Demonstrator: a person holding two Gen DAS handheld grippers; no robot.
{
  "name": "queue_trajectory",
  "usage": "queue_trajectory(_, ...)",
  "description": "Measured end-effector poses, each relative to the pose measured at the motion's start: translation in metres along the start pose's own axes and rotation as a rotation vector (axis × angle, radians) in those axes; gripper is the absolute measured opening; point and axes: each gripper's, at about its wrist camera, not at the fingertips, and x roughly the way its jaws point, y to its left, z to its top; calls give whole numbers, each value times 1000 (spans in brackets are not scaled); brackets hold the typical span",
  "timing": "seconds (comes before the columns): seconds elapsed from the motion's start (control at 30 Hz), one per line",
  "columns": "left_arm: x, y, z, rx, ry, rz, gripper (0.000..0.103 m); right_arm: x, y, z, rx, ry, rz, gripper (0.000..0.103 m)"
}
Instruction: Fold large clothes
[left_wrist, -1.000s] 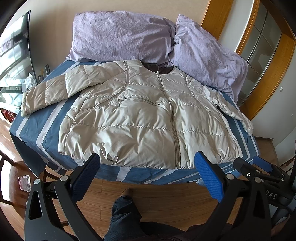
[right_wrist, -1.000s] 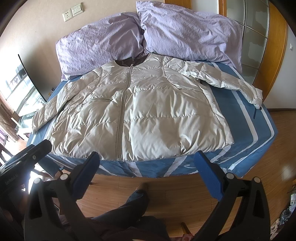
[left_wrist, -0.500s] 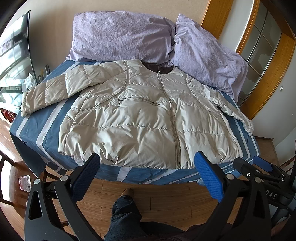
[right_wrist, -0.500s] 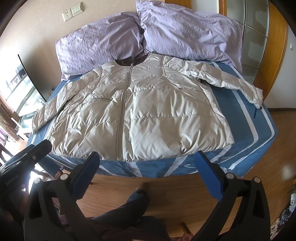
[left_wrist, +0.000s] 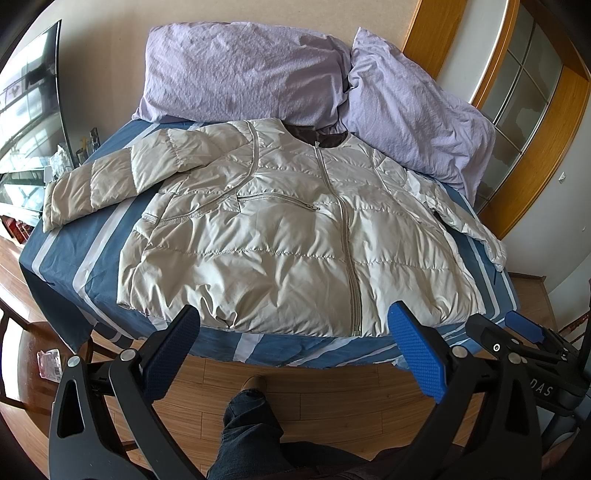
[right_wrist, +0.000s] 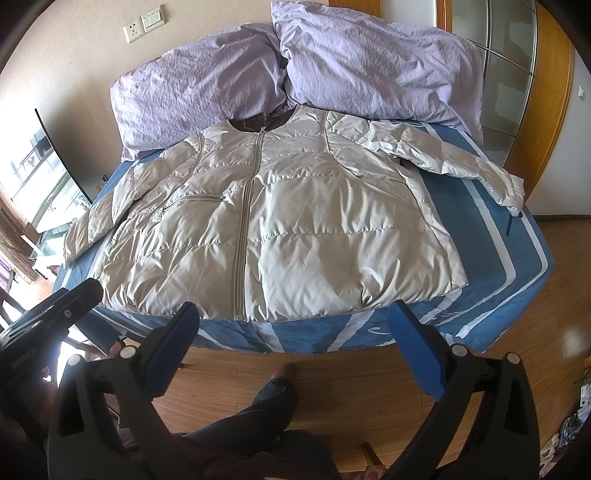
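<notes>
The left gripper (left_wrist: 293, 334) hangs level with its two blue-padded fingers (left_wrist: 417, 350) spread wide, gripping nothing. The right gripper (right_wrist: 293, 334) matches it, fingers (right_wrist: 415, 349) parted and bare. In the left wrist view the right gripper sits at four o'clock; in the right wrist view the left sits at eight o'clock. The person's trouser leg (left_wrist: 245, 421) and foot show at six o'clock.

The right tool (left_wrist: 524, 334) body shows "DAS"; the left tool (right_wrist: 51, 314) body reads "GenRobot.AI"

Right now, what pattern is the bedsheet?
The bedsheet is blue with white stripes, clearest in the right wrist view.
</notes>
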Motion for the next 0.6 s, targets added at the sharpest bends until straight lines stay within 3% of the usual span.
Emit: queue_trajectory(0.6,0,0,0,-1,0,2,102,4,0,3,1,1,2,101)
